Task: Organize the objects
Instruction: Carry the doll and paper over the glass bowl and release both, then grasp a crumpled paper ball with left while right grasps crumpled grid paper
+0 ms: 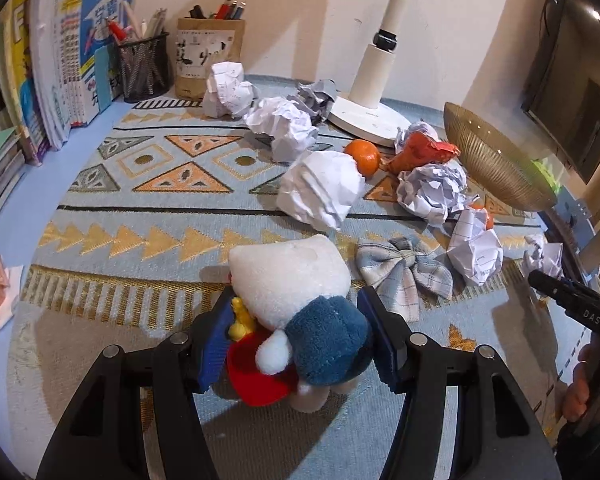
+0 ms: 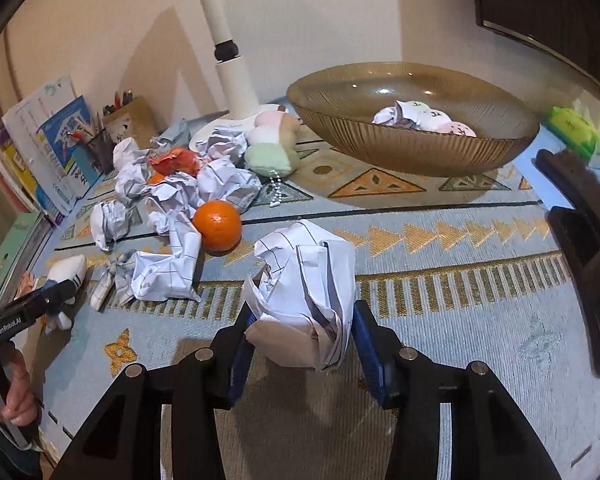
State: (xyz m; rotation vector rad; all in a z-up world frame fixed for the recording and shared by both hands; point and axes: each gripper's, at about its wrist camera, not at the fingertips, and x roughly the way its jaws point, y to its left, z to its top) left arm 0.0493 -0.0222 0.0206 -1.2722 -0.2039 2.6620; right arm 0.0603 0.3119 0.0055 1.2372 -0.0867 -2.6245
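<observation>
Right wrist view shows the glass bowl point(image 2: 412, 148) on the rug holding paper wads, my right gripper point(image 2: 302, 338) clamping a paper ball point(image 2: 304, 280), my left gripper point(image 1: 296, 334) squeezing a plush toy point(image 1: 300, 304).

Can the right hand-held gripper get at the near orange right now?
Probably not yet: the right hand-held gripper is already shut on a crumpled paper ball. The orange itself lies exposed, up and to the left.
</observation>
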